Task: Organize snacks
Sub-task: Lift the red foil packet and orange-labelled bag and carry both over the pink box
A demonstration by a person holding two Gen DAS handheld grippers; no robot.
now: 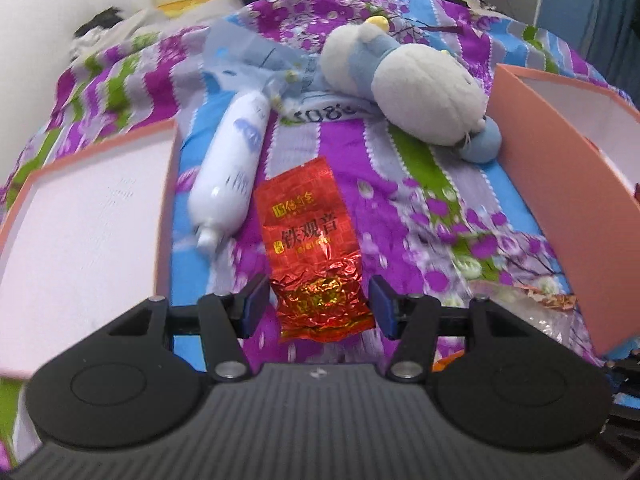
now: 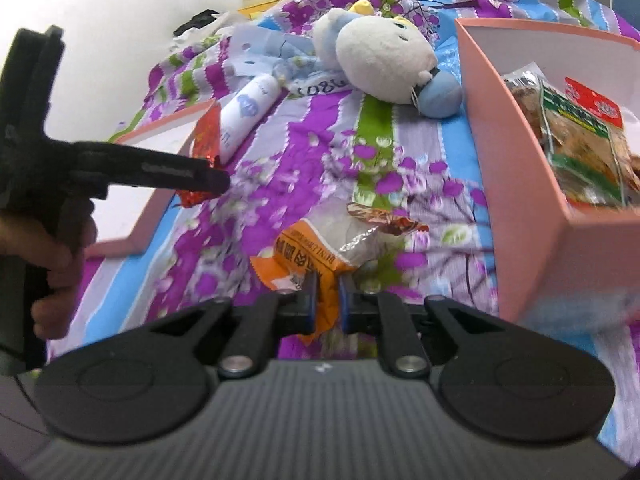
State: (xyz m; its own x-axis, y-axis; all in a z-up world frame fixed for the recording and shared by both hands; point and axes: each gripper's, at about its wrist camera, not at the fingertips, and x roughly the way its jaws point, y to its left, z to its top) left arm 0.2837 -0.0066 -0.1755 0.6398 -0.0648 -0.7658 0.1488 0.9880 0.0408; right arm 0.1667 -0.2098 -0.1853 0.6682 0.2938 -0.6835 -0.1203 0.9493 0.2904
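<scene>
- Left wrist view: left tool [image 1: 318,306] spread open around one red packet [image 1: 310,248] on the bed [image 1: 404,200], its long axis running away from the camera; one white bottle [image 1: 230,178] just left.
- Right wrist view: right tool [image 2: 327,300] clamped on one orange packet [image 2: 304,258]; pink box [image 2: 532,216] holds green-red packets [image 2: 580,136]; their count is unclear.
</scene>
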